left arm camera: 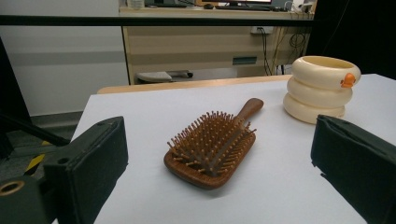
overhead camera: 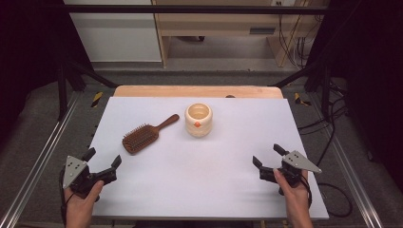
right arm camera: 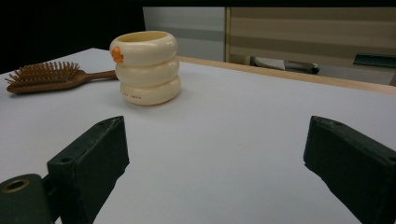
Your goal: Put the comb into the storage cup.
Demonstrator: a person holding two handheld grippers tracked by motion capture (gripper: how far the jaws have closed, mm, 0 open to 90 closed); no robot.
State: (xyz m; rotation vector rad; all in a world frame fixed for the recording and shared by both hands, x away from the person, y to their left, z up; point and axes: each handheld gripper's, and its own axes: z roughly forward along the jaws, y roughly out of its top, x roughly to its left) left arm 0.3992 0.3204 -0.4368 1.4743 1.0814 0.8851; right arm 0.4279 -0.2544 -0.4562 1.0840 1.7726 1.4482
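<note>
A brown wooden hairbrush [overhead camera: 144, 136] lies bristles up on the white table [overhead camera: 199, 180], handle pointing toward the back right. Right of it stands a cream ribbed cup [overhead camera: 198, 119] with a small orange mark on its front. My left gripper [overhead camera: 102, 159] rests near the front left corner, open and empty, with the hairbrush [left arm camera: 212, 147] just ahead between its jaws and the cup [left arm camera: 322, 88] farther right. My right gripper [overhead camera: 268, 156] sits near the front right, open and empty, facing the cup [right arm camera: 145, 67] and the hairbrush [right arm camera: 51, 77] beyond it.
A wooden strip [overhead camera: 197, 91] edges the table's far side. Black frame bars [overhead camera: 66, 80] and metal rails [overhead camera: 43, 156] flank the table. Cables [overhead camera: 328, 123] trail on the floor at the right. A wooden cabinet [overhead camera: 223, 28] stands beyond.
</note>
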